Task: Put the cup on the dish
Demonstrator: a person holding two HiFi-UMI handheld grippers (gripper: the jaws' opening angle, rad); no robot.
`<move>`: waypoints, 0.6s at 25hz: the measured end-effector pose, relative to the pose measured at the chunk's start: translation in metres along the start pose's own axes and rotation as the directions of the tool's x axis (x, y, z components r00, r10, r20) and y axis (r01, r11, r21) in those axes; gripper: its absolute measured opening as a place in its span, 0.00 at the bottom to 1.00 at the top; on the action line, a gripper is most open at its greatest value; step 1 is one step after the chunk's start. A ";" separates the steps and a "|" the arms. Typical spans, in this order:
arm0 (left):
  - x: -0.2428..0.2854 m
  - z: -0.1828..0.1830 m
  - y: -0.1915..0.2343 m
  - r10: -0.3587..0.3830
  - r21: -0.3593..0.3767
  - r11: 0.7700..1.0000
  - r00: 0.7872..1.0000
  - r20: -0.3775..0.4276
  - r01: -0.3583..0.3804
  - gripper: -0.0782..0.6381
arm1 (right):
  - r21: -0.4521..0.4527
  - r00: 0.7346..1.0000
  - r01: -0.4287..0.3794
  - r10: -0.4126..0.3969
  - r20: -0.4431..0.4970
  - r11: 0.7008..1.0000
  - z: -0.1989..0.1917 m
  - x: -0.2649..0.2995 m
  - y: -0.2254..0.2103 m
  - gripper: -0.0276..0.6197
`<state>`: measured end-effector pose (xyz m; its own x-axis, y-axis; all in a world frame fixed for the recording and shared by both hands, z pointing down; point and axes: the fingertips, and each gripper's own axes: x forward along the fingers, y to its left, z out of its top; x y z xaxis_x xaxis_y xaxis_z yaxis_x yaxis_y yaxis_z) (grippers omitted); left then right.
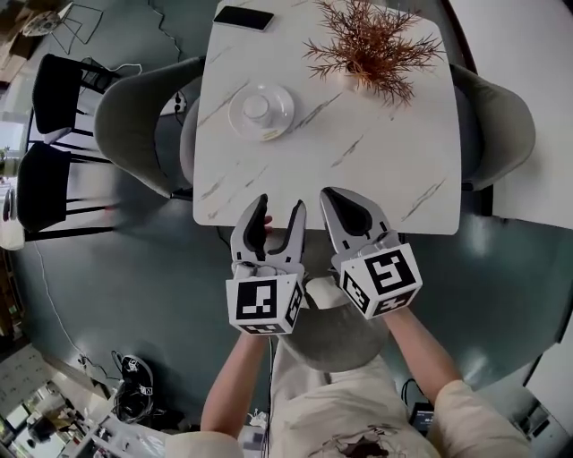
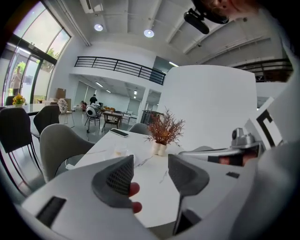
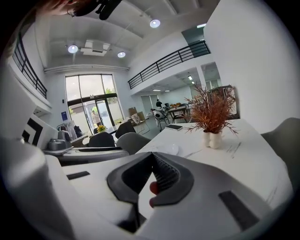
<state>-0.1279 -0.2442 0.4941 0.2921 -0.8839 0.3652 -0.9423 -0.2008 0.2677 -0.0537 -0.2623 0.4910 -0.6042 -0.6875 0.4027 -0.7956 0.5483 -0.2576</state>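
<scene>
Cup stands on dish: likely light, brittle, slick; grip its wall. Left gripper jaws released, empty; right gripper jaws clenched, empty.

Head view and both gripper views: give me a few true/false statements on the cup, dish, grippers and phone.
1. The cup stands on the dish. True.
2. The left gripper holds the cup. False: its jaws stand apart with nothing between them, near the table's near edge.
3. The right gripper has its jaws together and holds nothing. True.
4. The phone lies at the table's near edge. False: it lies at the far edge, beyond the dish.
5. The dish sits on a chair. False: it sits on the table.
</scene>
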 end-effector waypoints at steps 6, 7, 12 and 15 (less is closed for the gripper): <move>-0.047 0.028 -0.022 -0.036 -0.007 0.999 0.999 0.013 0.036 0.44 | 0.017 0.998 -0.067 0.067 0.004 0.998 0.017 -0.035 0.034 0.05; -0.056 0.033 -0.025 -0.036 -0.011 0.999 0.999 0.019 0.037 0.44 | 0.022 0.997 -0.075 0.075 -0.001 0.997 0.020 -0.042 0.038 0.05; -0.097 0.055 -0.040 -0.038 -0.041 0.998 0.999 0.034 0.040 0.39 | 0.004 0.997 -0.077 0.077 0.005 0.997 0.044 -0.089 0.059 0.05; -0.121 0.071 -0.052 -0.058 -0.033 0.998 0.997 0.044 0.059 0.34 | -0.017 0.990 -0.132 0.133 0.039 0.991 0.062 -0.114 0.079 0.05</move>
<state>-0.1261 -0.1565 0.3730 0.3386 -0.8885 0.3098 -0.9175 -0.2388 0.3180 -0.0499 -0.1701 0.3705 -0.7056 -0.6270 0.3302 -0.7080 0.6423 -0.2934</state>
